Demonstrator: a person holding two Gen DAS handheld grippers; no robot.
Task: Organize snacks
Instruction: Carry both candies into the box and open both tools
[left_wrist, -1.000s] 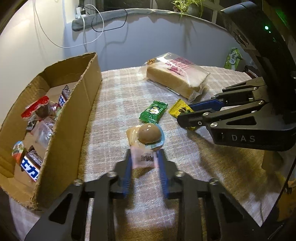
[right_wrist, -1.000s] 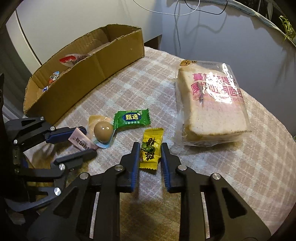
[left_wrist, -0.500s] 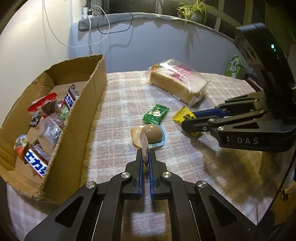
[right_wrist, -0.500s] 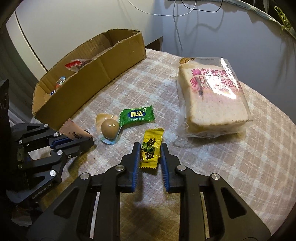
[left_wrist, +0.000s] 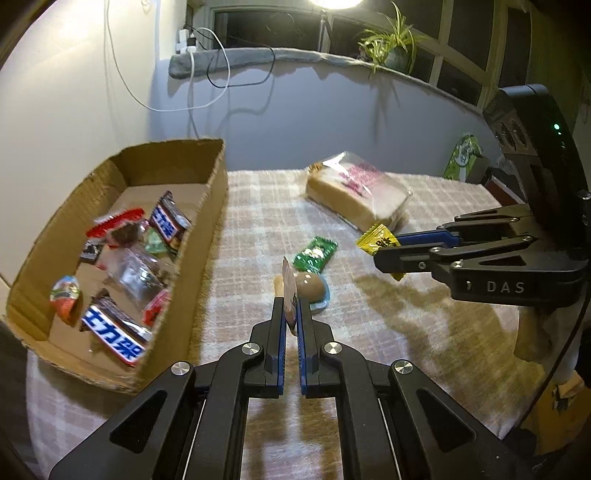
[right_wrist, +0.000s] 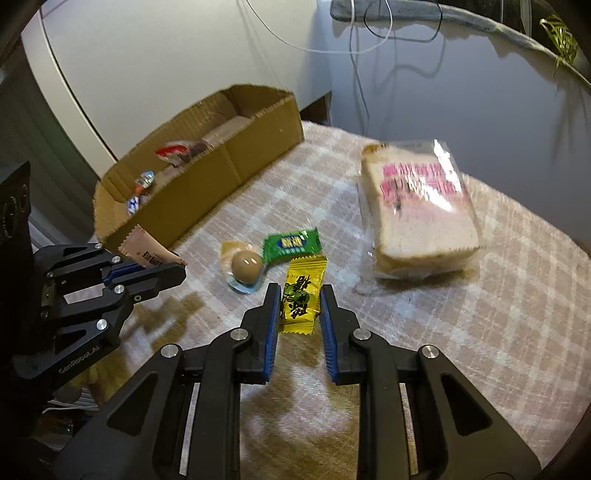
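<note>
My left gripper (left_wrist: 290, 306) is shut on a thin pink snack packet (left_wrist: 289, 291), held edge-on above the checked tablecloth, right of the cardboard box (left_wrist: 181, 280). In the right wrist view the same packet (right_wrist: 147, 252) shows in the left gripper (right_wrist: 177, 271). My right gripper (right_wrist: 297, 295) is shut on a yellow snack packet (right_wrist: 301, 295), lifted off the cloth; it also shows in the left wrist view (left_wrist: 378, 242). A packaged brown egg (right_wrist: 245, 264) and a green packet (right_wrist: 291, 243) lie on the cloth between the grippers.
A bagged bread loaf (right_wrist: 421, 206) lies at the far right of the table. The cardboard box (right_wrist: 221, 173) holds several wrapped snacks (left_wrist: 114, 332). A green bag (left_wrist: 463, 155) stands beyond the table's far edge. Cables hang on the wall behind.
My left gripper closed on the pink packet and lifted it toward the box side. My right gripper closed on the yellow packet and raised it from the cloth.
</note>
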